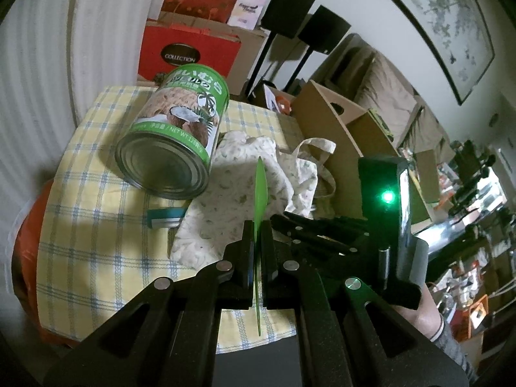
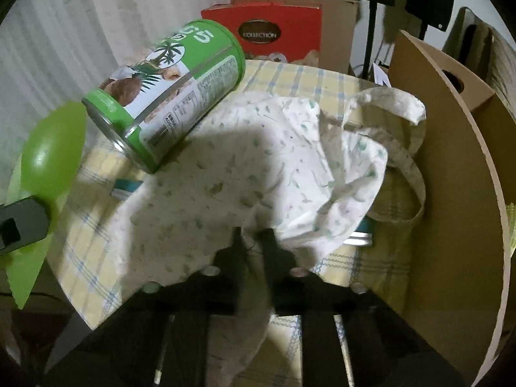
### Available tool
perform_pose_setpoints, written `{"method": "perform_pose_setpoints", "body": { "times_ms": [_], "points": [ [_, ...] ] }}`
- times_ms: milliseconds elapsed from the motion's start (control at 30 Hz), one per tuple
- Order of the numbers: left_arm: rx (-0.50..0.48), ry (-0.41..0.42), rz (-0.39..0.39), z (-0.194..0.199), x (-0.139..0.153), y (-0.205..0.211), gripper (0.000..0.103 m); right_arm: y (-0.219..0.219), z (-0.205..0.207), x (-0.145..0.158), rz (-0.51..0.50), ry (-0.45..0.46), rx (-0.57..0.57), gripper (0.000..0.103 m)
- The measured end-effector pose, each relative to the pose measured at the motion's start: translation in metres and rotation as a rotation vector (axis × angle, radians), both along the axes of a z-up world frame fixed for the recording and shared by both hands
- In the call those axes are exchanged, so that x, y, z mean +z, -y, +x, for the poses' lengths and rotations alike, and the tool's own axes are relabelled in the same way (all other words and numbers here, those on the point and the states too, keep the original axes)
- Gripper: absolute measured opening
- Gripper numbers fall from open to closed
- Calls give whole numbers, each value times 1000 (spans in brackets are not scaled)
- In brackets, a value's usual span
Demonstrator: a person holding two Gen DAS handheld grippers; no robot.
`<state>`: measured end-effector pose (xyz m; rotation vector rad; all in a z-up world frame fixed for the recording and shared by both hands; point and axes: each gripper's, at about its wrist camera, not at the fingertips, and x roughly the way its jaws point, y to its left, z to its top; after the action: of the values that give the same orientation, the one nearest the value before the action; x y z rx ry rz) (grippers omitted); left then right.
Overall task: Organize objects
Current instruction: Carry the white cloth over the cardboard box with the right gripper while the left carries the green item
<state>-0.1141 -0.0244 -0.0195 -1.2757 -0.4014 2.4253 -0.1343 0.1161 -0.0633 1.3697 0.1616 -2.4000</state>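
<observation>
On the checked table (image 1: 80, 225), little looks sorted: the can (image 1: 175, 132) lies tipped beside the crumpled cloth bag (image 2: 245, 174). The left gripper (image 1: 257, 251) pinches a green spoon (image 1: 260, 190); the right gripper (image 2: 254, 245) has nipped the bag's edge.
</observation>
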Motion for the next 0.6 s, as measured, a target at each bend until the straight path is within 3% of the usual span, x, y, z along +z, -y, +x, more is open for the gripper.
{"method": "perform_pose_setpoints", "body": {
  "times_ms": [167,600],
  "points": [
    [-2,-4,2,1,2,1,3,-6,4,18,-34,-51,-15,4],
    [1,-42,6,7,23,-1,3,-37,0,124,-197,-229,-75,3]
  ]
}}
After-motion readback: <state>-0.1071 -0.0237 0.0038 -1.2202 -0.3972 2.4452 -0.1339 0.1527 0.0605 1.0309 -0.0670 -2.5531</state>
